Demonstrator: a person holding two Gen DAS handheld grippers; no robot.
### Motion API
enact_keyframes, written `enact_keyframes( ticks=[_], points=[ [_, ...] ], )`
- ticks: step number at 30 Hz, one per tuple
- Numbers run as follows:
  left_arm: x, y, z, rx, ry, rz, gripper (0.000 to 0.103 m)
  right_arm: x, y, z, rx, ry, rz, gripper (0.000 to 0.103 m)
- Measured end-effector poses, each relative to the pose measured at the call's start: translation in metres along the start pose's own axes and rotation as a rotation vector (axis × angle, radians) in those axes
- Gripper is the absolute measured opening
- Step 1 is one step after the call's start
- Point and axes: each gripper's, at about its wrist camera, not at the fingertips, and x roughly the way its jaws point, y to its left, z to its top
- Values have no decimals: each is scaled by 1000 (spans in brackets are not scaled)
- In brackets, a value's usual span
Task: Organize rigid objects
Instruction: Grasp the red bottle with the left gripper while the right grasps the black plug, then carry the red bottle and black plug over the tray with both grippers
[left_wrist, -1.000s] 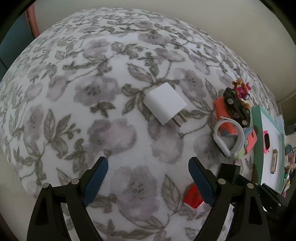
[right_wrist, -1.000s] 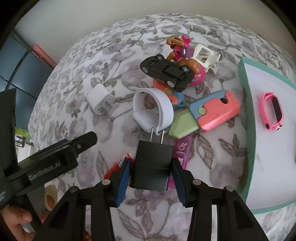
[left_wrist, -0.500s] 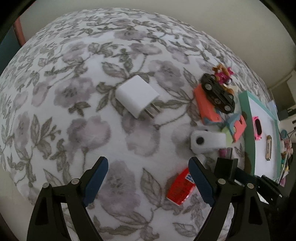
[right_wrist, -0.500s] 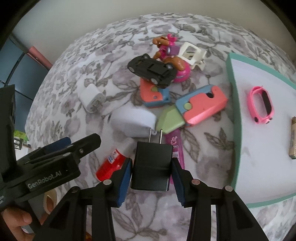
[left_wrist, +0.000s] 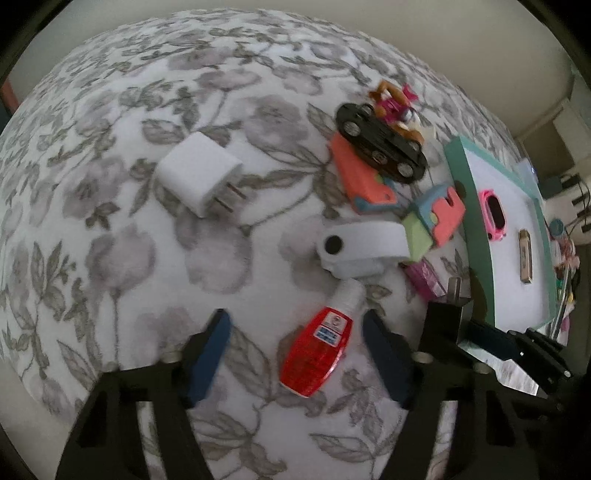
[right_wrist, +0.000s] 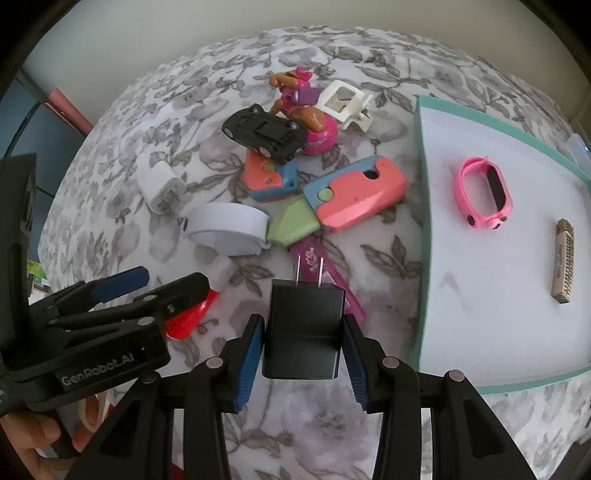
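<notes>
A red bottle with a white cap (left_wrist: 317, 350) lies on the flowered cloth between the fingers of my left gripper (left_wrist: 295, 350). Its jaws are closing, and the pads stand apart from the bottle's sides. My right gripper (right_wrist: 303, 325) is shut on a black plug charger (right_wrist: 303, 332), prongs forward, just left of the teal tray's rim (right_wrist: 421, 221). The tray holds a pink watch (right_wrist: 484, 195) and a tan bar (right_wrist: 563, 254). The left gripper (right_wrist: 155, 284) also shows in the right wrist view, over the red bottle (right_wrist: 188, 317).
A white charger (left_wrist: 197, 173) lies apart at the left. A white band (left_wrist: 362, 247), a black toy car (left_wrist: 380, 147), a pink figure (right_wrist: 303, 107), a white clip (right_wrist: 345, 101), coral and blue cases (right_wrist: 358, 195) and a purple pack (right_wrist: 325, 273) crowd beside the tray.
My left gripper has moved right until the red bottle lies between its fingers, and the jaws have narrowed. The white band has tipped onto its side. The right gripper carried the charger toward the tray.
</notes>
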Motion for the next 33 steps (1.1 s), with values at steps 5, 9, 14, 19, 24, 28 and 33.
enact_keyframes(
  ticks=[5,9,14,19,24,28,33],
  points=[
    [11,-18,2,54,27,4,38,-3,-5,-3,14,4,9,45],
    [13,-27,-1,77,31,11,27,-2,-7,-3,25,5,14,45],
    [9,-27,-1,78,35,18,27,-2,-8,-2,32,5,23,45],
    [-11,-17,8,46,27,16,26,-9,-9,-1,49,-12,51,44],
    [-38,-24,26,34,-26,29,26,-25,-12,3,72,-60,102,44],
    [-59,-40,39,48,-72,42,26,-43,-22,8,120,-121,148,44],
    [-69,-66,44,59,-102,34,27,-64,-44,11,187,-199,135,44]
  ],
)
